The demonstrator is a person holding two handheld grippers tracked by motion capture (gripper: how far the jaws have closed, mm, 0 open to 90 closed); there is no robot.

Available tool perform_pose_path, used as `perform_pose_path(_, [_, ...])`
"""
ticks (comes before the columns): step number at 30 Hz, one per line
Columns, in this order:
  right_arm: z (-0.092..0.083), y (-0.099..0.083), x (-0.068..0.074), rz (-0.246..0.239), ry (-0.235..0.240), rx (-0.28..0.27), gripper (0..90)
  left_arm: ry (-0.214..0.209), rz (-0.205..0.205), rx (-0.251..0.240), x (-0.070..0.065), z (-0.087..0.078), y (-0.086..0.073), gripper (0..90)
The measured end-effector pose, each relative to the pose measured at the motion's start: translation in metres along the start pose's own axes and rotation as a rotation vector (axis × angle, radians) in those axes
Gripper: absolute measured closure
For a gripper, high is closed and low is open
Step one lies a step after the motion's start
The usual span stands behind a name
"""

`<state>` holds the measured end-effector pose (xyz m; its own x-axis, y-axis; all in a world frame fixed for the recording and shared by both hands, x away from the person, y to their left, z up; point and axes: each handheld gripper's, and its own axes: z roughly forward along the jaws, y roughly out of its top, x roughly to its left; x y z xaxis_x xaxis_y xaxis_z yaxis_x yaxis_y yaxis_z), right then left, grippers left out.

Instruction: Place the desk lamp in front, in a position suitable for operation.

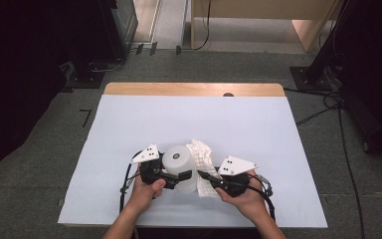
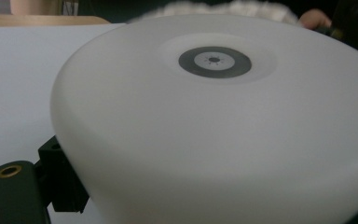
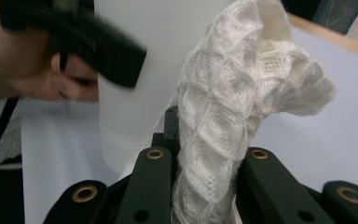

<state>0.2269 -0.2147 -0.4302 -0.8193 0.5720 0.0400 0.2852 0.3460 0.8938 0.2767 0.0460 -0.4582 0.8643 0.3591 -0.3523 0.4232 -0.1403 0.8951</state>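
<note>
A white round-topped cylinder (image 1: 178,162) stands on the white-covered table (image 1: 189,119), near its front. A grey disc (image 2: 214,62) sits in the middle of its top. My left gripper (image 1: 179,175) is shut on the cylinder (image 2: 214,135), with one jaw lying across its front side. A white knitted cloth (image 1: 202,158) rests against the cylinder's right side. My right gripper (image 1: 202,175) is shut on the lower part of that cloth (image 3: 242,93), which stands up between the jaws (image 3: 205,172). Beyond it are the cylinder's wall (image 3: 163,42) and the left hand (image 3: 32,79).
The table's bare wooden far edge (image 1: 194,89) has a small dark hole (image 1: 228,94). Grey carpet surrounds the table, with cables (image 1: 328,107) and black stand feet (image 1: 308,77) at the right and dark equipment (image 1: 87,77) at the back left.
</note>
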Motion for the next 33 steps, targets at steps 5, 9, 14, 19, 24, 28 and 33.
perform_pose_path(5, [-0.008, 0.008, 0.003, -0.015, -0.004, -0.055, 79.4, 0.003, 0.026, 0.038, -0.006, 0.009, -0.003, 8.3])
perform_pose_path(9, [0.002, -0.003, -0.002, 0.014, 0.016, 0.029, 79.5, 0.021, 0.015, 0.006, -0.001, 0.000, 0.001, 8.3])
perform_pose_path(14, [0.006, -0.009, -0.008, 0.039, -0.015, 0.063, 79.5, 0.129, 0.087, -0.001, 0.003, -0.007, 0.002, 8.3])
perform_pose_path(19, [-0.007, -0.006, -0.018, 0.082, -0.055, 0.012, 79.6, 0.289, 0.218, 0.094, 0.005, 0.003, -0.007, 8.3])
perform_pose_path(24, [-0.009, -0.008, -0.021, 0.091, -0.076, 0.005, 79.6, 0.346, 0.279, 0.104, 0.002, 0.008, -0.010, 8.1])
perform_pose_path(28, [-0.010, -0.008, -0.022, 0.091, -0.078, 0.001, 79.6, 0.407, 0.264, 0.073, 0.000, 0.007, -0.012, 7.1])
perform_pose_path(33, [-0.012, -0.009, -0.023, 0.096, -0.081, 0.001, 79.5, 0.473, 0.257, 0.076, -0.007, 0.006, -0.013, 1.3])
